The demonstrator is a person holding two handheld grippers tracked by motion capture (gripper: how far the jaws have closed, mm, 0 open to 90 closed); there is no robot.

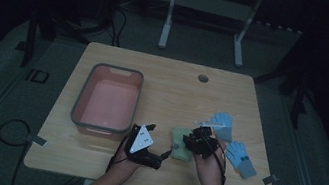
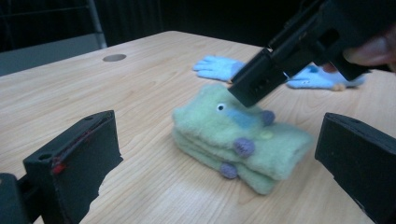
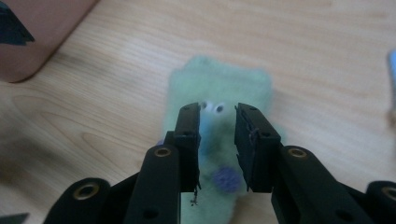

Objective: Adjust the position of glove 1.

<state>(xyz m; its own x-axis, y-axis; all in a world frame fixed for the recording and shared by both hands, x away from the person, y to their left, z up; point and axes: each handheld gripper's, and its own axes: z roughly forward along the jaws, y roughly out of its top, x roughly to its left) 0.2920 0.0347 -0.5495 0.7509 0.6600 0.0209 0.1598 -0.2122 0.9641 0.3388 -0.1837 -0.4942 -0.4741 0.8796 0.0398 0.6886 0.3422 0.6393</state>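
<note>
Gloves of pale green fleece lie stacked as a folded pair on the table, near its front edge and a little right of the middle. The top one carries small googly eyes, a blue patch and purple-grey pompoms along its side, and the second sits squarely under it.

The right hand-held gripper points down at the pile from above with its jaws parted by a narrow gap; the eyes and one purple pompom show through that gap, and the pads are not pressing on the fleece. The left gripper view catches one black jaw tip just over the top glove, touching or nearly so; I cannot tell which. The left hand-held gripper is spread wide and level with the table, the green pair lying ahead of its two jaws and apart from both.

From the high view, a grey-rimmed pink tub stands on the left half of the table, and two light blue gloves lie by the right edge. The left gripper view shows those blue gloves behind the green pair, while the right gripper view shows a corner of the tub.
</note>
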